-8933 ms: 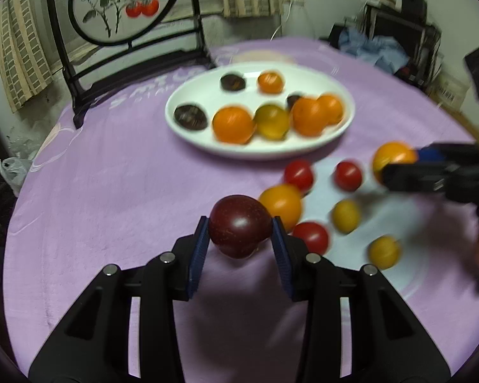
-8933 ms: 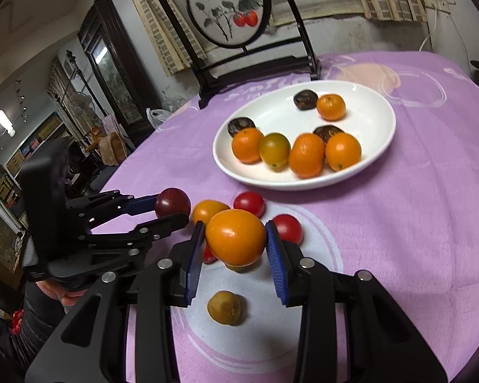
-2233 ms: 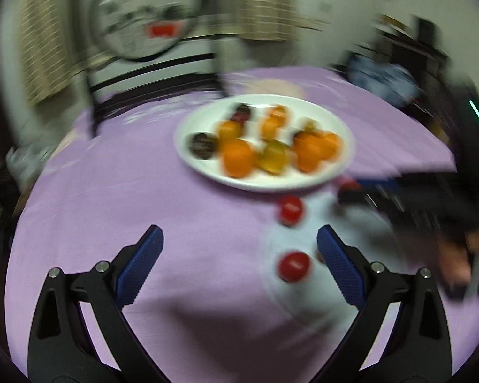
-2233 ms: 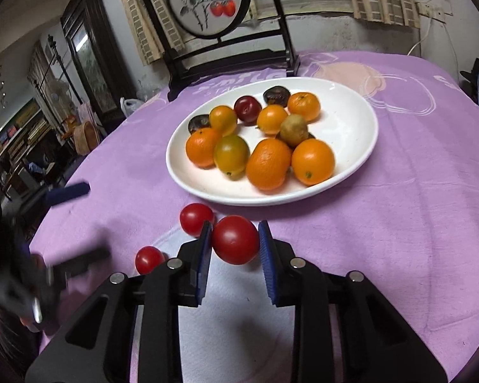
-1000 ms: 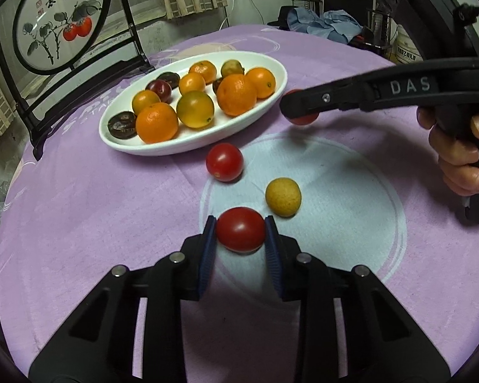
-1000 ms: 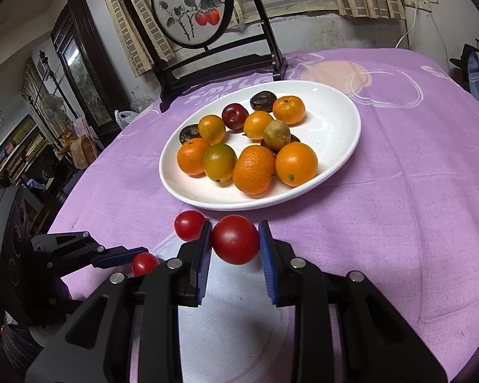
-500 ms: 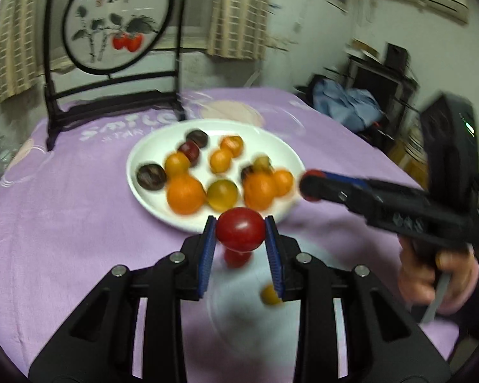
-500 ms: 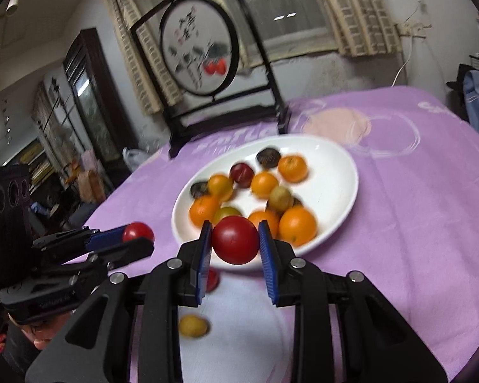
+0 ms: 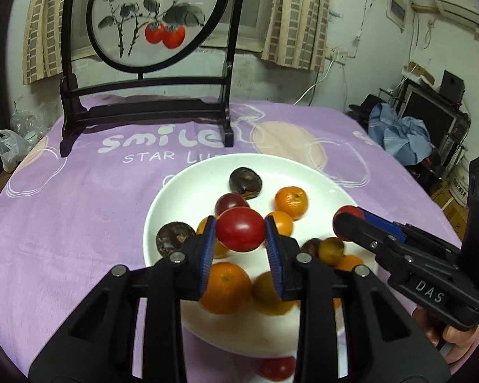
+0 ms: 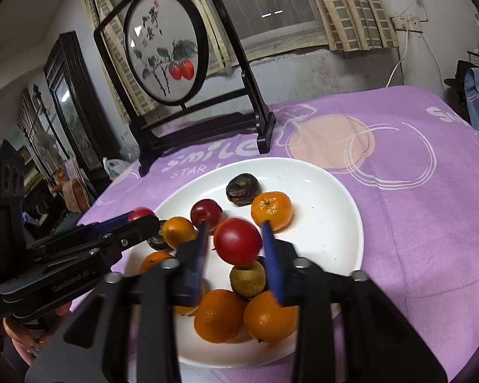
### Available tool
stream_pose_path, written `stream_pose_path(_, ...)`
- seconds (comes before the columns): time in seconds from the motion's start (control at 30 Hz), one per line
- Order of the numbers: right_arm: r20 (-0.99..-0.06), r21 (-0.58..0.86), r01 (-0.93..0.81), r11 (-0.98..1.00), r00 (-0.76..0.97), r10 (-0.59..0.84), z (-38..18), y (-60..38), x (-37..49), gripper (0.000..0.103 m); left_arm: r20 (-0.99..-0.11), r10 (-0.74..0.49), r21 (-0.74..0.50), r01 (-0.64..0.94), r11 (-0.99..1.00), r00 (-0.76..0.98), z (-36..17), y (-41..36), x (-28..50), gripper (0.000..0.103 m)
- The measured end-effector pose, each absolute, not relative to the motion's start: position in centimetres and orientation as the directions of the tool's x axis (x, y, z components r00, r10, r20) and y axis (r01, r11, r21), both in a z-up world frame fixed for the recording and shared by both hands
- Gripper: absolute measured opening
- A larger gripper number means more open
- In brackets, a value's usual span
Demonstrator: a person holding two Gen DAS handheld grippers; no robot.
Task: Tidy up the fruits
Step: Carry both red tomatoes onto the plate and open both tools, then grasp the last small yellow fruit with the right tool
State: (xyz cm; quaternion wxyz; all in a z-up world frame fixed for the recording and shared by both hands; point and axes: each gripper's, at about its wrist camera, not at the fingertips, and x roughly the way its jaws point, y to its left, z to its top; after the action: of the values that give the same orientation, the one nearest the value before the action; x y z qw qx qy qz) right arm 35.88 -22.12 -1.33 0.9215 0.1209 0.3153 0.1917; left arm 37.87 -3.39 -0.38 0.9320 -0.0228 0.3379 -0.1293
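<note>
My left gripper [image 9: 239, 221] is shut on a red tomato [image 9: 240, 234] and holds it above the near side of the white plate [image 9: 194, 182]. The plate holds several oranges, dark plums and a yellow-green fruit [image 10: 248, 279]. My right gripper [image 10: 234, 224] hangs over the same plate [image 10: 322, 198] with its jaws opening. A second red tomato [image 10: 238, 242] sits between the pads, with a gap on each side. In each wrist view the other gripper reaches in from the side: the right one [image 9: 345, 220] and the left one [image 10: 143, 218].
A round painted screen on a black stand [image 9: 143, 63] stands on the purple cloth [image 9: 64, 207] behind the plate. One more red tomato [image 9: 276, 367] lies on the cloth by the plate's near rim. A person's hand [image 9: 456, 341] holds the right gripper.
Both grippers have risen and moved forward from the cloth to above the plate, each with a tomato. The right jaws have spread away from their tomato; the left stays clamped.
</note>
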Motion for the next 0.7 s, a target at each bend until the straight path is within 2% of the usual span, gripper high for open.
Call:
stream_pose_path(0.03,-0.532,0.340,-0.273,0.900,0.733,0.424,-1.2,-22.2,35.7,0.059,-0.634,-0.243,-0.126,0.212,0.969,0.735,-0.6,-3.4,38.1,0.047)
stream_pose_path(0.07,-0.524,0.341,-0.272,0.900,0.740,0.422,-1.1,-22.3,35.5,0.063,-0.633,-0.231,-0.125,0.196,0.973,0.739,-0.5,-3.2,38.1,0.073)
stream_pose_path(0.13,-0.513,0.345,-0.280,0.896,0.743,0.429,-0.6,-22.6,34.9,0.063,-0.605,-0.192,-0.118,0.151,0.981,0.772,-0.1,-2.6,37.5,0.087)
stream_pose_path(0.3,-0.497,0.370,-0.306,0.877,0.732,0.465,0.7,-22.7,32.3,0.063,-0.582,-0.198,-0.174,0.117,0.978,0.788,1.5,-0.8,35.7,0.093)
stream_pose_path(0.4,-0.508,0.350,-0.343,0.871,0.712,0.485,0.8,-21.7,30.1,0.063,-0.582,-0.149,-0.136,0.085,0.987,0.799,1.6,-0.1,34.0,0.096)
stream_pose_path(0.57,-0.620,0.247,-0.425,0.871,0.621,0.479,-1.3,-18.0,26.4,0.063,-0.587,-0.041,-0.063,0.005,0.998,0.809,0.2,1.8,30.9,0.098)
stream_pose_path(0.67,-0.695,0.148,-0.482,0.863,0.570,0.438,-2.9,-15.4,24.4,0.063,-0.613,-0.003,-0.068,-0.049,0.996,0.790,-0.6,3.7,29.7,0.098)
stream_pose_path(0.7,-0.711,0.125,-0.492,0.862,0.561,0.424,-3.3,-14.8,24.1,0.059,-0.618,-0.010,-0.081,-0.051,0.995,0.786,-0.6,4.1,29.5,0.098)
